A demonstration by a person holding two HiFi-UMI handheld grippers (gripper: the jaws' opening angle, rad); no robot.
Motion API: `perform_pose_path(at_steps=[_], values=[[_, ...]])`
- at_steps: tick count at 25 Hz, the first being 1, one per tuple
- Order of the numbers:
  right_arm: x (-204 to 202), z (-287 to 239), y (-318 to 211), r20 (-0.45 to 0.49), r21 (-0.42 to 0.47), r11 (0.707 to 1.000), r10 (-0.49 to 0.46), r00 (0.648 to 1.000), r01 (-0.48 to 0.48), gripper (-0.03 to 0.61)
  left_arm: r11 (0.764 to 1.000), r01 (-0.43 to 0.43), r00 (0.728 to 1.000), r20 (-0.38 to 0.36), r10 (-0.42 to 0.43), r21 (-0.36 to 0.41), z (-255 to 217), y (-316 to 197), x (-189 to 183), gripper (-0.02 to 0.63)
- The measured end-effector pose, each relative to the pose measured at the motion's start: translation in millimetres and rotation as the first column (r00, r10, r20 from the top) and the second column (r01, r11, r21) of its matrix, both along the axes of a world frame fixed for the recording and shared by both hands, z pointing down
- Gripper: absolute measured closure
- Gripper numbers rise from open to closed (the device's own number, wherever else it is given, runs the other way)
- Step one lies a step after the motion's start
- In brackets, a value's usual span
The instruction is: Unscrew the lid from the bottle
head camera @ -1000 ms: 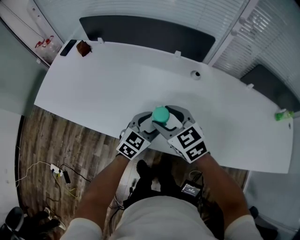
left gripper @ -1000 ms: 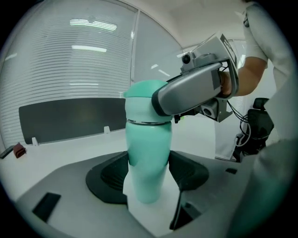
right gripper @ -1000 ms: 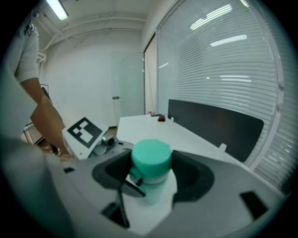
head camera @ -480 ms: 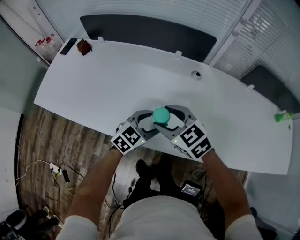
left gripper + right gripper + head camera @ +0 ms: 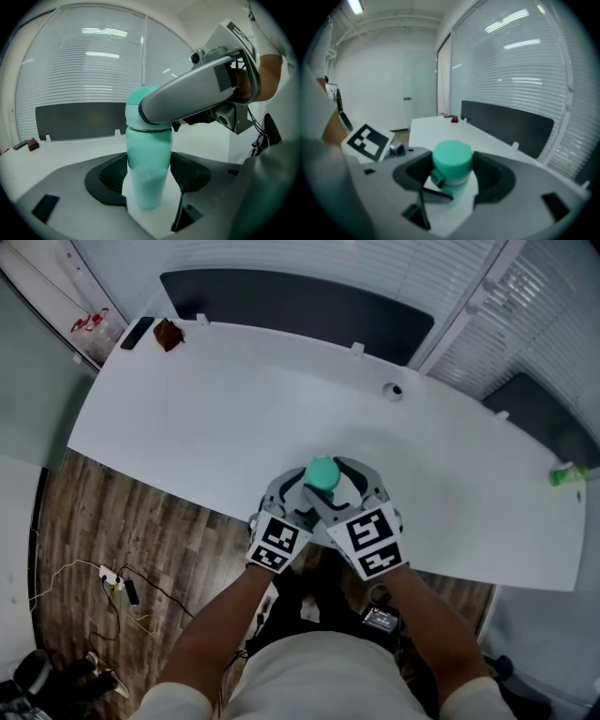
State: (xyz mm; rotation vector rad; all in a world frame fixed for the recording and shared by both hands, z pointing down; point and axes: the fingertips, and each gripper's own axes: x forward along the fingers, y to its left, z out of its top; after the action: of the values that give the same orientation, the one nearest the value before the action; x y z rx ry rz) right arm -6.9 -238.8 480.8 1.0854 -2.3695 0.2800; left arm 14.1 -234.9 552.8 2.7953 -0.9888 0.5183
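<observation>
Evidently the work was a two-handed grip on a mint-green bottle (image 5: 147, 164) that stood upright on the white table (image 5: 206, 418), close to its near edge. The left gripper (image 5: 149, 174) had its dark pads pressed against either side of the bottle's body, while the right gripper (image 5: 451, 174) was closed around the round lid (image 5: 452, 158), its pads against the lid's side wall.

The body looked smooth and rigid, so it would likely slip under twist unless the lower grip was firm. It was opaque, so its weight could not be judged. Holding the body at mid-height and the lid by its wall seemed the sound arrangement, since the seam lay between the two holds.

The left gripper view showed the bottle's full height and the seam under the lid, but the right gripper's grey jaw crossed over and hid most of the lid. The right gripper view showed the lid's flat top and a small tab just below it, with little of the body. The head view showed only the lid's top between both grippers, and the bottle's place on the table.
</observation>
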Motion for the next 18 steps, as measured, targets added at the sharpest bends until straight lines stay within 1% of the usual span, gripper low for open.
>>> perform_pose_path(at_steps=[2, 4, 7, 12, 15, 18], values=[[-1.1, 0.7, -0.2, -0.001, -0.001, 1.000, -0.001, 1.000, 0.001, 0.295, 1.000, -0.019, 1.000, -0.002, 0.019, -0.001, 0.8, -0.1, -1.1, 0.328], [-1.4, 0.8, 0.3, 0.003, -0.007, 1.000, -0.021, 1.000, 0.021, 0.295, 0.998, -0.060, 0.998, 0.003, 0.060, -0.002, 1.3, 0.6, -1.9, 0.328], [-0.2, 0.7, 0.8, 0.008, -0.014, 0.998, -0.056, 0.998, 0.056, 0.295, 0.992, -0.127, 0.992, 0.019, 0.127, -0.002, 1.6, 1.7, -1.2, 0.328], [-0.1, 0.5, 0.3, 0.004, -0.021, 0.995, -0.099, 0.995, 0.099, 0.295, 0.981, -0.193, 0.981, 0.016, 0.193, -0.001, 1.3, 1.6, -0.9, 0.330], [0.1, 1.1, 0.8, 0.000, -0.027, 0.992, -0.123, 0.992, 0.123, 0.295, 0.976, -0.216, 0.976, 0.014, 0.216, -0.006, 1.8, 2.0, -0.4, 0.330], [0.4, 1.0, 0.9, 0.001, -0.024, 0.992, -0.126, 0.992, 0.126, 0.295, 0.977, -0.213, 0.977, 0.018, 0.213, -0.010, 2.1, 2.1, 0.3, 0.330]])
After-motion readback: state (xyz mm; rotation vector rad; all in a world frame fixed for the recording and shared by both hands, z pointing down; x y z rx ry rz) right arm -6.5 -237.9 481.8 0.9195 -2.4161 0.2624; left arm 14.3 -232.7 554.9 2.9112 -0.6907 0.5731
